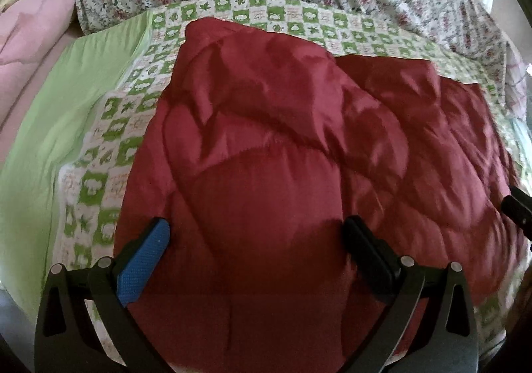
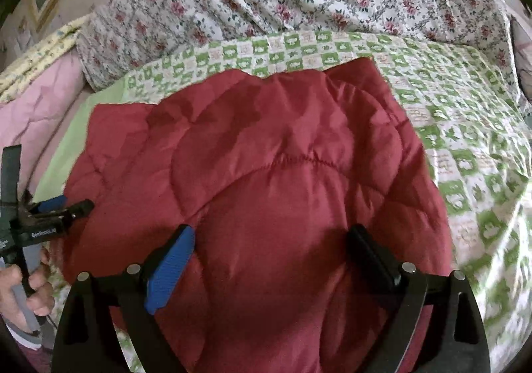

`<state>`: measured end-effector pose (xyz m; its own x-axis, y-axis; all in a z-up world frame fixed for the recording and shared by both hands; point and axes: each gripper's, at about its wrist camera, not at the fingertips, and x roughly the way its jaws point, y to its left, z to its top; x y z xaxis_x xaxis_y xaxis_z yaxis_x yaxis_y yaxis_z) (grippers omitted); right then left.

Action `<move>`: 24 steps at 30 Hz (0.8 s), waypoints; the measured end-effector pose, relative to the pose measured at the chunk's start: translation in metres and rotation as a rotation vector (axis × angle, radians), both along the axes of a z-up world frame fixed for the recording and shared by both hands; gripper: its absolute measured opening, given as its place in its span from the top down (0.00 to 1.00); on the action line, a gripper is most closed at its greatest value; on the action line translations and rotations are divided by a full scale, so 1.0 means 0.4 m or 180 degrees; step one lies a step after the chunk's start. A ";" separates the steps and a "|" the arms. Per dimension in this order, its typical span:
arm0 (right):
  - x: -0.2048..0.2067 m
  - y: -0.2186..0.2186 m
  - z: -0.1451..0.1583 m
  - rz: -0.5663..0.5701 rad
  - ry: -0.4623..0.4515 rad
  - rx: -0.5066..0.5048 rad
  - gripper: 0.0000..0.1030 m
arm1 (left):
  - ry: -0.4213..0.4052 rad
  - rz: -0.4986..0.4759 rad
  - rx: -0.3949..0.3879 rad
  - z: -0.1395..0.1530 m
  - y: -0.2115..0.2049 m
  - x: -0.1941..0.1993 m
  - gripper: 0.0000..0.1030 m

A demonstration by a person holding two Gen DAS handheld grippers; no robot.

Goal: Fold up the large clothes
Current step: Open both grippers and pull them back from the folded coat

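A puffy dark-red quilted jacket (image 1: 299, 147) is spread on a green-and-white checked bedsheet (image 1: 99, 147), its near edge cut off below both views. The left gripper (image 1: 257, 233) and right gripper (image 2: 271, 240) are held wide apart above it, nothing clamped. Sleeves cannot be made out.

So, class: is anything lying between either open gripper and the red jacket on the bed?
Nothing visible. The left gripper and right gripper both hang open directly over the red jacket, with only bare quilted fabric between their fingers. The green checked sheet lies underneath, not in the way.
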<state>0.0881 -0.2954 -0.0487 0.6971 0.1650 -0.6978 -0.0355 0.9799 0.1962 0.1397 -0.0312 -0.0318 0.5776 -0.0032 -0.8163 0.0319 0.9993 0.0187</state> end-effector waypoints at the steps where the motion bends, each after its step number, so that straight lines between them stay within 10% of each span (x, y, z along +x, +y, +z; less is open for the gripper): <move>1: -0.013 0.002 0.006 0.0025 -0.0016 0.0001 0.08 | -0.0002 -0.0013 -0.0016 0.004 0.002 -0.017 0.00; 24: -0.317 0.118 0.020 0.0396 0.0090 -0.0279 0.04 | 0.0078 -0.0123 0.0053 0.018 0.002 -0.325 0.00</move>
